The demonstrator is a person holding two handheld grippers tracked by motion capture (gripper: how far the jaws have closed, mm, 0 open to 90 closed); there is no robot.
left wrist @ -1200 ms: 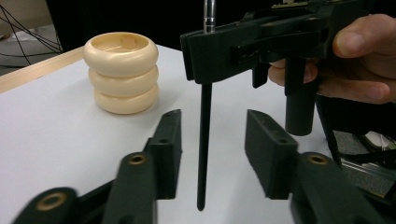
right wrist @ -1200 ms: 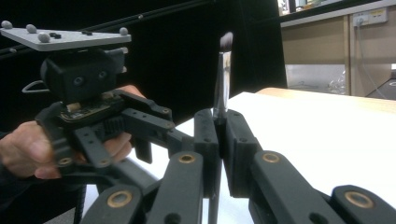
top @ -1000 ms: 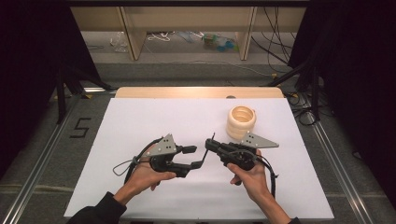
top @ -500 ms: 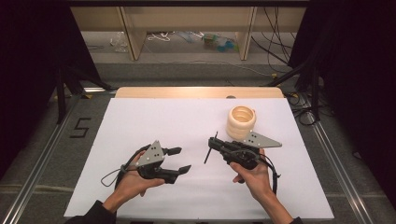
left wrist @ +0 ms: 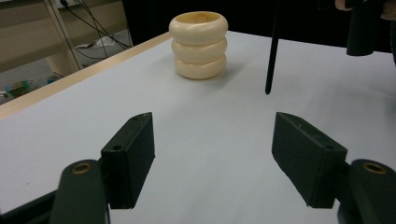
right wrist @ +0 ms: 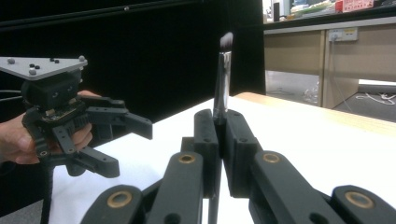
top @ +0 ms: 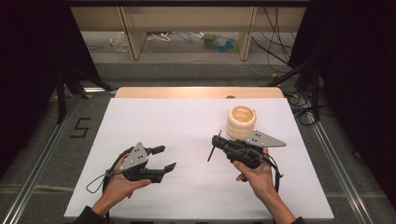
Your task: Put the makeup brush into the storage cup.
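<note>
1. Nearest the person, the left gripper [top: 164, 157] is hovering low over the white table [top: 187, 126] with its jaws standing wide apart and nothing between them; the left gripper view is showing bare tabletop in the gap. It is best parked here, off to its own side, so it is not crowding the other hand.

2. A little farther in, the right gripper [right wrist: 222, 135] is clamping a slim black makeup brush [right wrist: 223, 79] by the middle of its handle, jaws pressed together on it. In the right gripper view the brush is standing nearly upright with its bristle tip at the top; in the high view its thin lower end [top: 211, 154] is pointing down toward the table without clearly touching it.

3. Judging from this, the step in hand is carrying the brush to the holder. The grip is looking narrow, so the hand should be travelling slowly and avoiding any twist that could let the handle pivot.

4. Farthest off, the cream ringed holder [top: 241, 122] is standing upright just beyond the right gripper, its mouth open. The handle end should be getting lifted clear above the rim, centred over the opening, and lowered straight, since a nudge sideways could tip the holder.
</note>
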